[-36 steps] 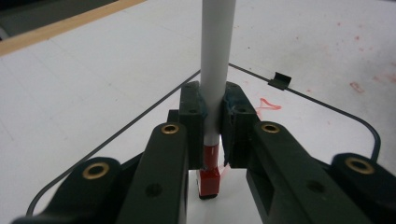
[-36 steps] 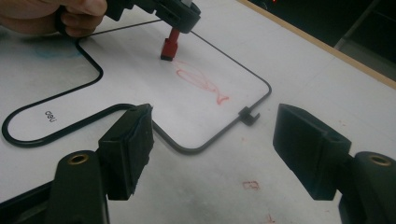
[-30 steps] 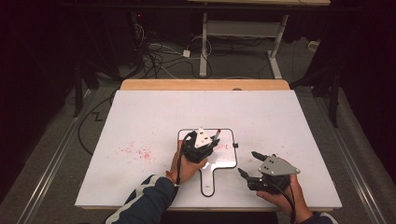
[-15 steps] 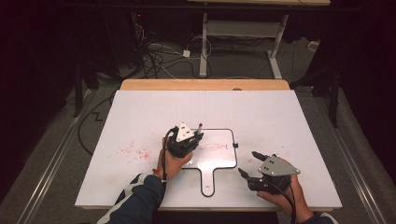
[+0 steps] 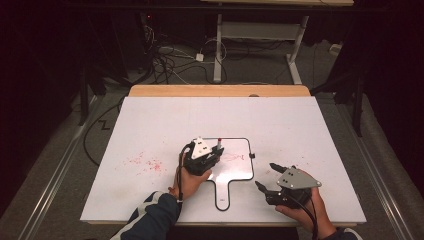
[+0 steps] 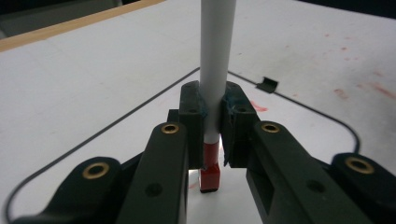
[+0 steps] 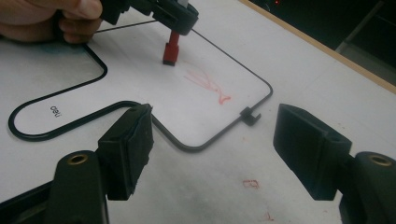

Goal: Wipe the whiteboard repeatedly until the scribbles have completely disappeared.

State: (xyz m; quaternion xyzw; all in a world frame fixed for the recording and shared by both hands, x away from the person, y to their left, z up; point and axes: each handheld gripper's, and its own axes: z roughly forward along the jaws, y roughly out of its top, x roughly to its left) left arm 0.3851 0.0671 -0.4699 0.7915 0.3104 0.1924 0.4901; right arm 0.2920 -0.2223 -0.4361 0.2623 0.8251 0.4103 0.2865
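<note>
White covered nearly the whole table (image 5: 150,125), a smooth sheet with a strip of bare wood along its far edge and faint red specks toward the left side. On it, near the front edge and about midway along, lay a small whiteboard (image 5: 235,172) with a thin black rim and a handle that pointed at the front edge. The left gripper (image 5: 204,159) sat over the left part of that board, its jaws clenched on a marker (image 6: 215,70) with a white barrel and a red end. In the left gripper view the pads pressed on the barrel from both sides, and the red end (image 6: 210,175) pointed down at the board's surface; whether it touched could not be told. A red scribble (image 7: 208,84) lay on the board just beside the marker's end, toward the board's right edge, where a small black clip (image 7: 250,116) sat on the rim. The right gripper (image 5: 267,177) rested near the table's front right corner, just off the board's right edge, its jaws spread wide with nothing between them.
</note>
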